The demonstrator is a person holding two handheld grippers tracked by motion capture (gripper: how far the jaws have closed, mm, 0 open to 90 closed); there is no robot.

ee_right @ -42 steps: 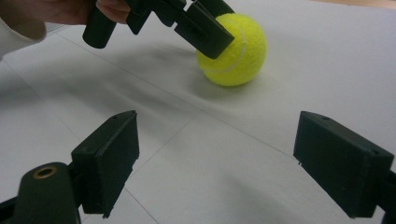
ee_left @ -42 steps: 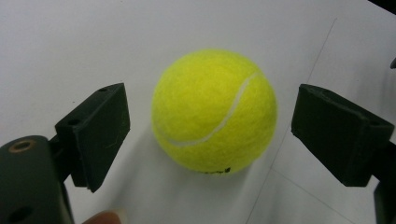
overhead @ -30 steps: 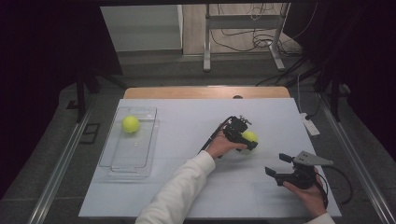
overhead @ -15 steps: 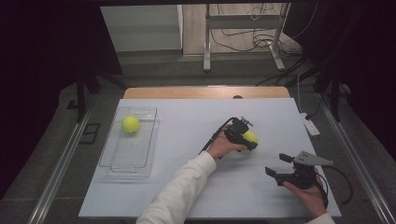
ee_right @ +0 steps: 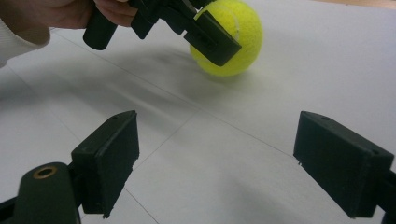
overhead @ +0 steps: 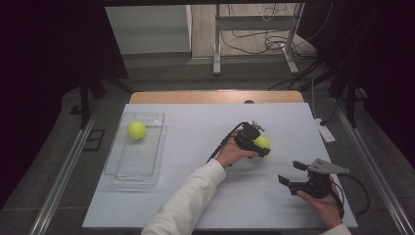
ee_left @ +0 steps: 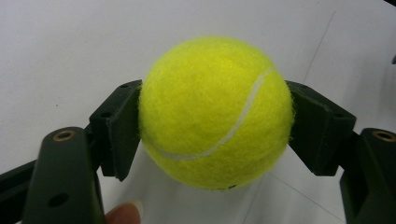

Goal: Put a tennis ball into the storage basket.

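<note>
With one tennis ball (overhead: 136, 129) already in the clear tray (overhead: 122, 169), the left gripper (overhead: 255, 143) has just closed its jaws on the second ball (ee_left: 215, 111), not yet lifted off the table (overhead: 195, 196), while the right gripper (overhead: 292, 176) waits wide open.

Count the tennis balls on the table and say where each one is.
2. One tennis ball lies in the clear tray at the table's left. The other tennis ball is right of centre, clamped between the jaws of the left gripper. None seem hidden.
</note>
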